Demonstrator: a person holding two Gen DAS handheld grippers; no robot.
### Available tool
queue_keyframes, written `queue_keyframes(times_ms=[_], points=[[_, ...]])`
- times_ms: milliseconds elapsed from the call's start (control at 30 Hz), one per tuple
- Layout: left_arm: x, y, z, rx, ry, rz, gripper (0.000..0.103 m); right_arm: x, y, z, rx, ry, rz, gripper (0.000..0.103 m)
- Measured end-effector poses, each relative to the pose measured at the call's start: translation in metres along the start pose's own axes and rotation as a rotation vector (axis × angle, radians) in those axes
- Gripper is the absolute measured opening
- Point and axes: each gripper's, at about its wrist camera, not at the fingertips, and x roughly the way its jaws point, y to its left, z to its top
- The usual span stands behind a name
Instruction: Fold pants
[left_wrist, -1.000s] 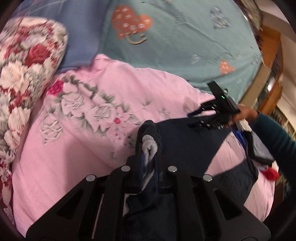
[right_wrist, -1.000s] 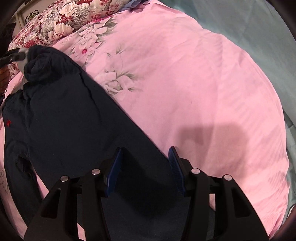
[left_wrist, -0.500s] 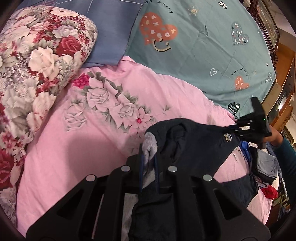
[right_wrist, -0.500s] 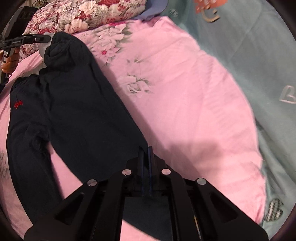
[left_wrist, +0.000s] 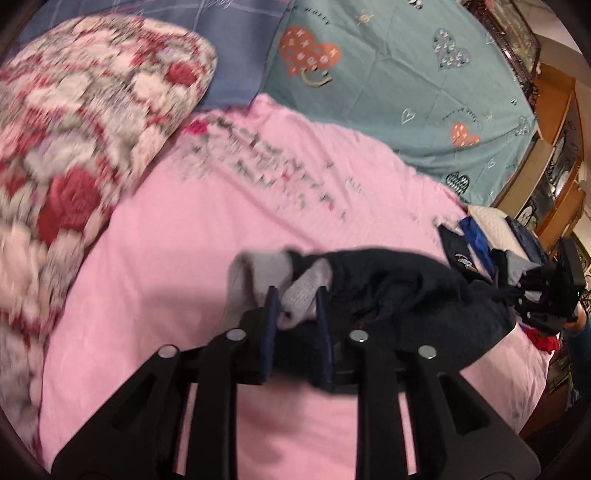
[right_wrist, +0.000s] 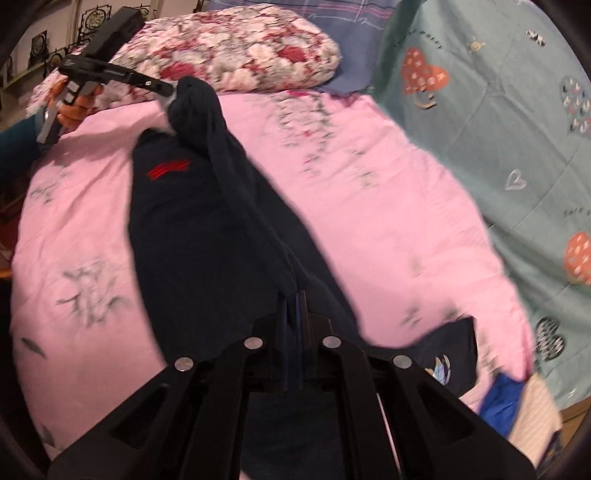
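Left wrist view: close, angled down along its gripper (left_wrist: 295, 306) across the pink bedspread (left_wrist: 166, 258). Right wrist view: steeper, close over the pants (right_wrist: 192, 236). Both views share bedspread, pants, floral pillow (left_wrist: 74, 122).

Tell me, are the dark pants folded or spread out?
Spread out: the dark pants stretch lengthwise over the pink blanket, unfolded.

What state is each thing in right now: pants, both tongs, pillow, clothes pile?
Pants: stretched out across the pink quilt, held at both ends.
Left tongs: jaws have just been opening, grey waistband lining between them.
Right tongs: shut on the pants' dark fabric.
Floral pillow: lying at the head of the bed.
Clothes pile: heaped at the bed's edge.
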Motion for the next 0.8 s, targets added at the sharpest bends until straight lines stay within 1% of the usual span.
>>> queue_keyframes(times_ms=[67,100,167,200,233,300,367,433,467,500,533,567,600,633,667,700,733,800], points=[[-0.002,0.012,-0.018,-0.028,0.037,0.038,0.028,0.012,0.023,-0.017,0.007,0.035,0.008,0.004],[-0.004,0.017,-0.024,-0.037,0.045,0.065,0.028,0.02,0.033,-0.026,0.019,0.06,0.013,0.004],[-0.014,0.028,-0.031,-0.076,0.041,0.083,0.029,0.027,0.043,-0.035,0.059,0.067,0.029,0.004],[-0.021,0.032,-0.032,-0.106,0.027,0.072,0.029,0.028,0.047,-0.038,0.07,0.07,0.034,0.004],[-0.028,0.033,-0.03,-0.122,0.013,0.06,0.029,0.028,0.052,-0.039,0.078,0.066,0.018,0.004],[-0.042,0.024,-0.024,-0.132,-0.035,0.026,0.032,0.024,0.052,-0.037,0.11,0.055,0.003,0.004],[-0.048,0.003,-0.017,-0.106,-0.074,0.004,0.048,0.019,0.051,-0.034,0.142,0.036,0.009,0.004],[-0.042,-0.023,-0.008,-0.071,-0.096,-0.026,0.055,0.018,0.058,-0.035,0.156,0.042,0.031,0.004],[-0.035,-0.033,-0.006,-0.056,-0.092,-0.039,0.058,0.021,0.065,-0.037,0.15,0.053,0.03,0.004],[-0.025,-0.041,-0.004,-0.045,-0.073,-0.039,0.059,0.026,0.07,-0.039,0.149,0.075,0.022,0.006],[-0.011,-0.048,-0.005,-0.035,-0.035,-0.023,0.06,0.033,0.073,-0.042,0.164,0.115,0.018,0.017],[0.002,-0.049,-0.009,-0.03,0.004,-0.002,0.059,0.039,0.072,-0.043,0.175,0.136,0.026,0.029],[0.017,-0.048,-0.013,-0.027,0.054,0.032,0.059,0.036,0.069,-0.044,0.205,0.13,0.033,0.04],[0.035,-0.046,-0.02,-0.017,0.12,0.093,0.058,0.03,0.063,-0.045,0.232,0.115,0.06,0.053],[0.045,-0.041,-0.026,-0.012,0.155,0.125,0.057,0.023,0.054,-0.044,0.261,0.096,0.081,0.054],[0.051,-0.036,-0.033,-0.01,0.183,0.141,0.057,0.009,0.037,-0.041,0.299,0.063,0.067,0.054],[0.051,-0.033,-0.038,-0.006,0.179,0.132,0.057,0.001,0.021,-0.037,0.326,0.045,0.046,0.055],[0.04,-0.032,-0.04,-0.017,0.163,0.113,0.057,-0.011,-0.022,-0.032,0.419,0.021,-0.006,0.055]])
